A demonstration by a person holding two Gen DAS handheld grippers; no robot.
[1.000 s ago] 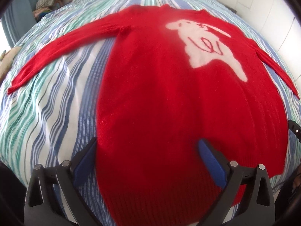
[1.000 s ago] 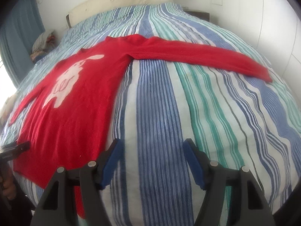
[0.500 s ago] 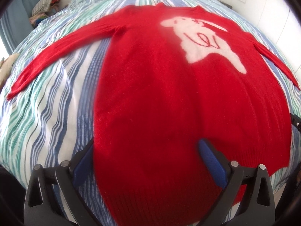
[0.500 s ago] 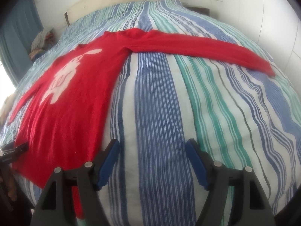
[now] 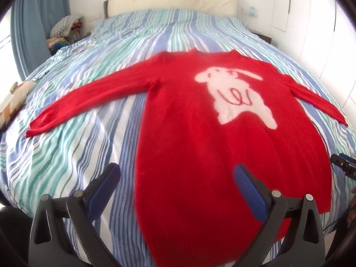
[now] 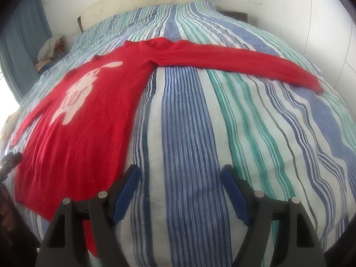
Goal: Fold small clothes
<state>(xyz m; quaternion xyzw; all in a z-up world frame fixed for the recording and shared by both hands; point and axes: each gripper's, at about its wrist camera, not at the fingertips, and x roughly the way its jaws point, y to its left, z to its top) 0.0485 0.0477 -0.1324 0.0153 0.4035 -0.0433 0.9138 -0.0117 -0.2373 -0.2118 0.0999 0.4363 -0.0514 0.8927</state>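
Red sweater spread flat on the bed, both tongs hanging over its near end with nothing in them

The bed [image 5: 93,115] with the striped cover carries the whole red sweater [image 5: 222,144]: face up, long axis running near-to-far, neck at the far end, hem nearest the tongs, sleeves thrown out wide to left and right. The left tongs [image 5: 178,184] sit right over the hem, spread wide, straddling the sweater's left edge without touching it, so that hand is clearly the closer one. The right tongs [image 6: 180,187] are also spread and empty, hanging over bare stripes just right of the body's right edge, with the right sleeve [image 6: 244,64] lying crosswise well beyond them. My guess: the first fold takes a sleeve or side edge.
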